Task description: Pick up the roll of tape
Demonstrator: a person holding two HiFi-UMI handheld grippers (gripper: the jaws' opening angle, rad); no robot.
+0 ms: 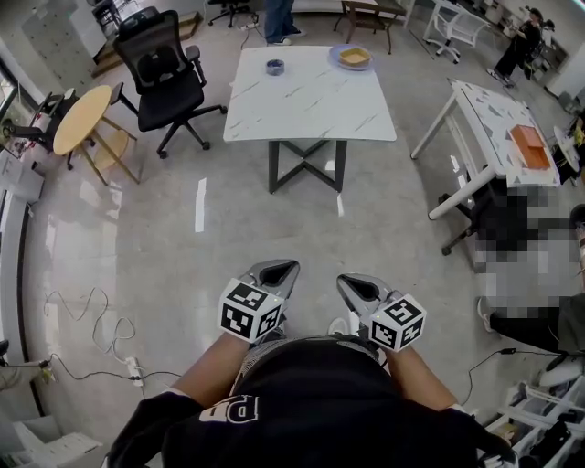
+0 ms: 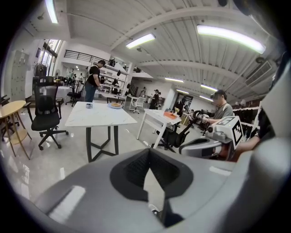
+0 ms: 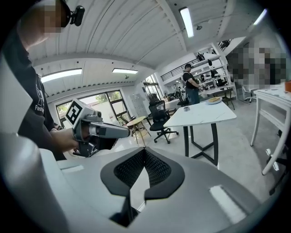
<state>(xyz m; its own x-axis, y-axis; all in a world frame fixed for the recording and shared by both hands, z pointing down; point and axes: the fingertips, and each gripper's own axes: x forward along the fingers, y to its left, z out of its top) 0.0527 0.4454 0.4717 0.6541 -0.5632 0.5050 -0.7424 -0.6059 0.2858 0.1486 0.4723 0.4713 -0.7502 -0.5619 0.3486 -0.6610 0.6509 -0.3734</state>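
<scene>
The roll of tape (image 1: 275, 66) is a small dark ring lying near the far left corner of the white marble table (image 1: 311, 105), well ahead of me. In the left gripper view the tape (image 2: 89, 105) is a tiny shape on the same tabletop. My left gripper (image 1: 287, 266) and right gripper (image 1: 346, 281) are held side by side close to my body, far short of the table. Both are shut with nothing between the jaws. The left gripper's (image 2: 148, 154) and the right gripper's (image 3: 144, 150) tips meet in their own views.
A plate with a tan bowl (image 1: 353, 58) sits on the table's far right. A black office chair (image 1: 169, 73) and a round wooden table (image 1: 80, 117) stand to the left. Another white table (image 1: 498, 119) is at the right. A person (image 1: 279, 23) stands beyond. Cables (image 1: 91, 320) lie on the floor.
</scene>
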